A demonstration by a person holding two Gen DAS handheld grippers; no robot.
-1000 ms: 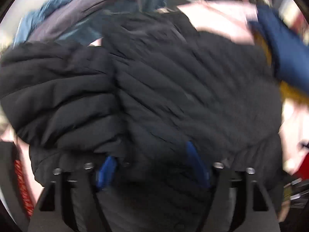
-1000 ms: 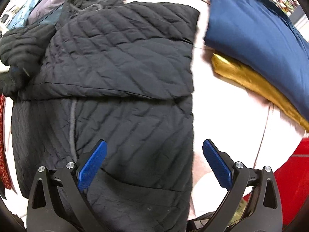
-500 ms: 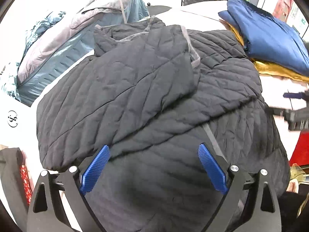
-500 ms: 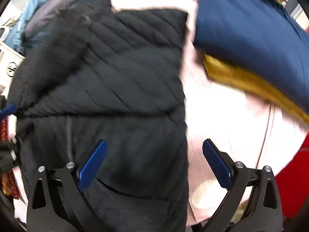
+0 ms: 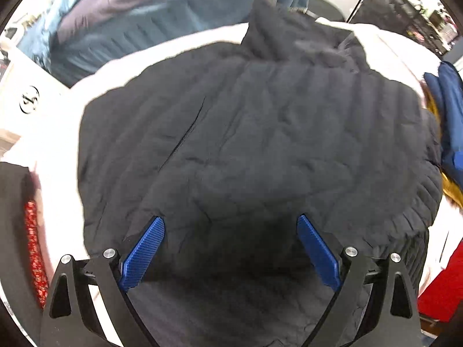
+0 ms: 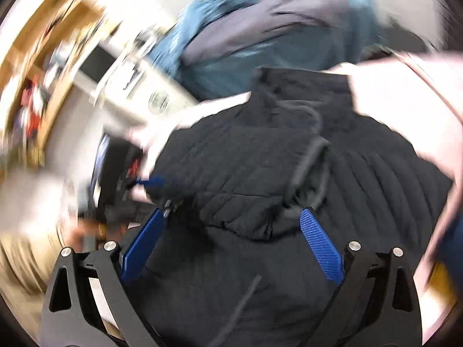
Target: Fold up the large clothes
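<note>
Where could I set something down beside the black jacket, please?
Bare pale surface shows left of the black quilted jacket, between it and the red-speckled item. A narrower pale strip runs between the jacket and the teal and grey coat behind. The right side is crowded by folded navy fabric over something mustard.

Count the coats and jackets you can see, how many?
3: the black jacket in front, a teal jacket behind it, and a navy one at right. More may be hidden.
</note>
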